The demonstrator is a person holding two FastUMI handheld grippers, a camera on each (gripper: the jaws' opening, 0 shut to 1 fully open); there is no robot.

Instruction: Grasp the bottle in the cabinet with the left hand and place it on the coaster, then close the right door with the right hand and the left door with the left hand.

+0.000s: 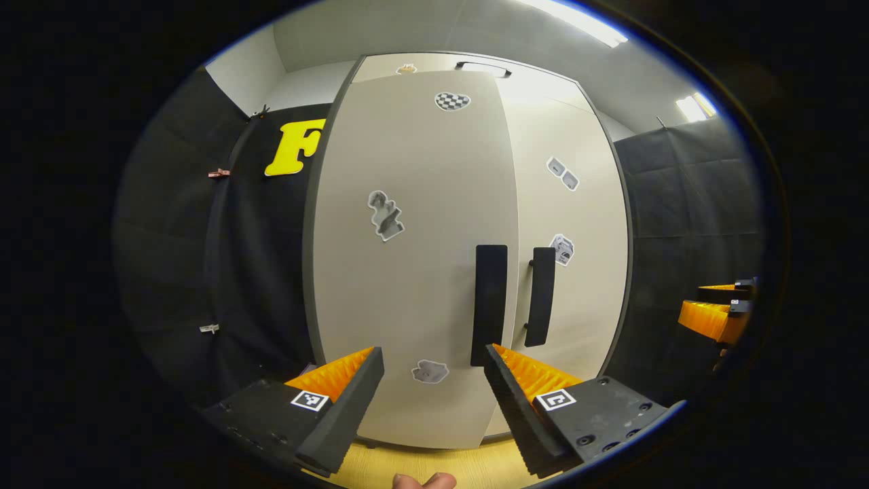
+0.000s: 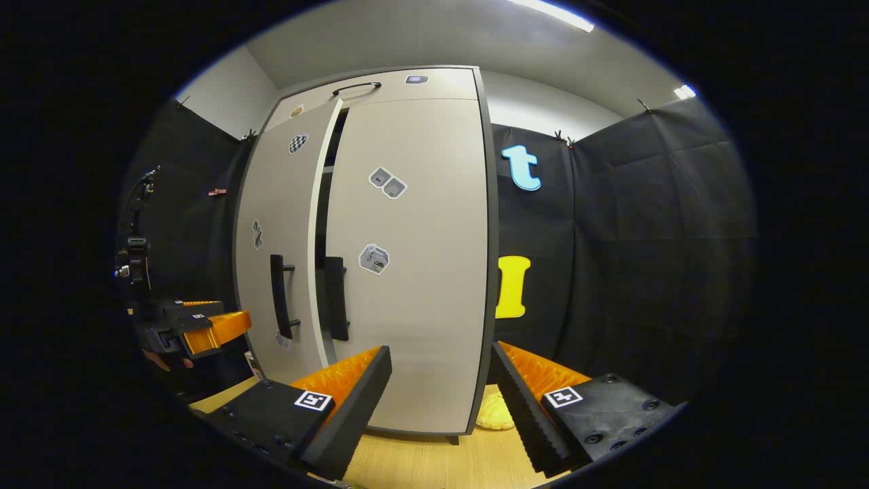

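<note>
Black cloth walls (image 2: 645, 224) enclose the booth under a pale ceiling (image 2: 421, 34) with strip lights (image 1: 577, 17); a light wooden worktop (image 2: 434, 462) lies below

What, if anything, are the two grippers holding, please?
Nothing: the left gripper and right gripper both stand open and empty before the tall beige cabinet.

The cabinet's inside (image 2: 324, 204) shows merely as a dark slit between the left door (image 2: 275, 224) and the right door (image 2: 414, 258) — nothing within can be told. The stickers (image 1: 385, 215) on the doors are too small to make out. A pale yellow thing (image 2: 494, 414) on the tabletop (image 2: 421, 462) sits half hidden behind the right hand-held gripper (image 2: 441, 394). A fingertip (image 1: 424, 481) is cut off by the bottom edge.
</note>
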